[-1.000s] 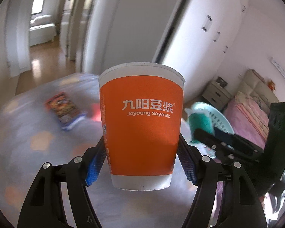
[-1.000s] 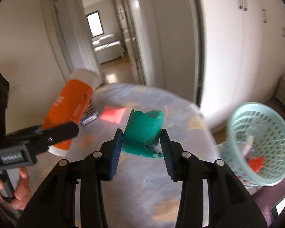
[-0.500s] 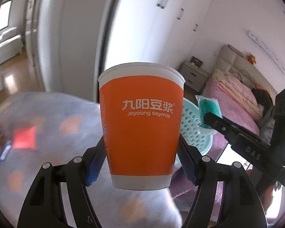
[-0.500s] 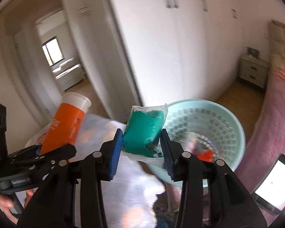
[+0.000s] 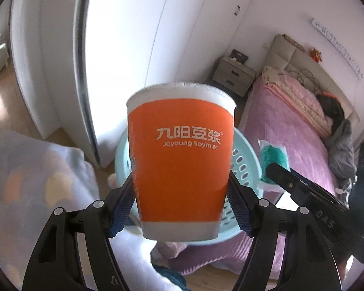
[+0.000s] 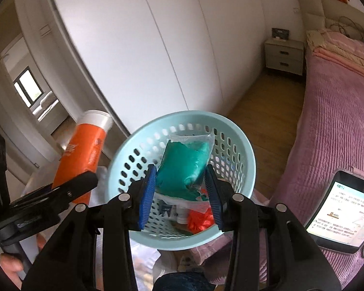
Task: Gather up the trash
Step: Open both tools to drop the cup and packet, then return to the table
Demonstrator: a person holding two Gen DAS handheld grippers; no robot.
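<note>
My left gripper [image 5: 182,208] fingers squeeze smooth orange paper cup [image 5: 182,160]. My right gripper [image 6: 180,194] fingers pinch squishy green plastic packet [image 6: 185,167] over holey round basket [image 6: 242,145].

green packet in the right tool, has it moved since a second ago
Yes: the green packet, then over the table, is now over the basket.

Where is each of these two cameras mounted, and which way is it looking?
Left wrist view: sits behind the left tongs, looking along them at the orange soymilk cup they grip; no body part shows.
Right wrist view: sits behind the right tongs, looking down at the green packet they grip; a hand shows bottom left.
Both show: the cup, the packet, the pale blue basket, the pink bed.
</note>
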